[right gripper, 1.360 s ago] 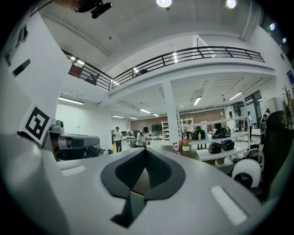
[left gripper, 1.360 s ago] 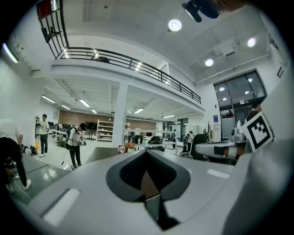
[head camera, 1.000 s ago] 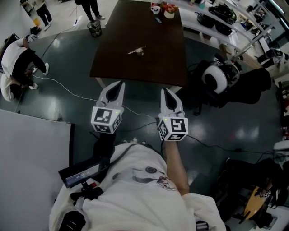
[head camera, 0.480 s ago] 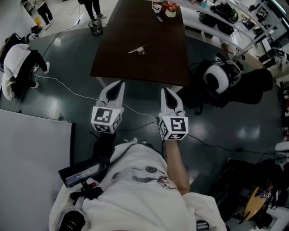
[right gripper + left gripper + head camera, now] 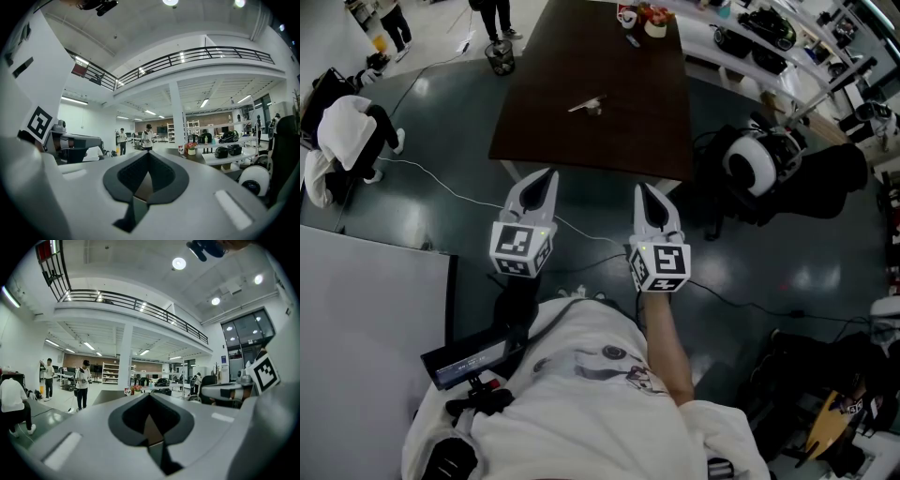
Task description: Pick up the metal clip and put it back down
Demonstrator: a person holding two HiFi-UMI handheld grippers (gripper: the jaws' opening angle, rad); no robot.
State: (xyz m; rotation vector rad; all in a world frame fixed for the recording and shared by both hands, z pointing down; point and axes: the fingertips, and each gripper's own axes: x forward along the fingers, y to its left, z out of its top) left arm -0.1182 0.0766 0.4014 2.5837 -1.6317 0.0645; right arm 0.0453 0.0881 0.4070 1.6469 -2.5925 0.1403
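The dark counter point(image 5: 628, 122) stands ahead. Short of its near edge hang the left tongs point(image 5: 547, 178) and right tongs point(image 5: 641, 192), side by side, both clenched and empty. The metal clip point(image 5: 585, 105) lies mid-counter, well apart from both.

Left gripper point(image 5: 149, 394): jaws together, tips meeting, nothing between them. Beyond the tips lay a dark table point(image 5: 108, 397) bearing a mug point(image 5: 126, 391) and flowers point(image 5: 136, 388), with a white column point(image 5: 125, 357) behind it and a railed balcony point(image 5: 140, 303) overhead. At left, one person crouched point(image 5: 11, 401) and two stood point(image 5: 83, 383) point(image 5: 48, 378); at the right edge was a marker cube point(image 5: 265, 374).
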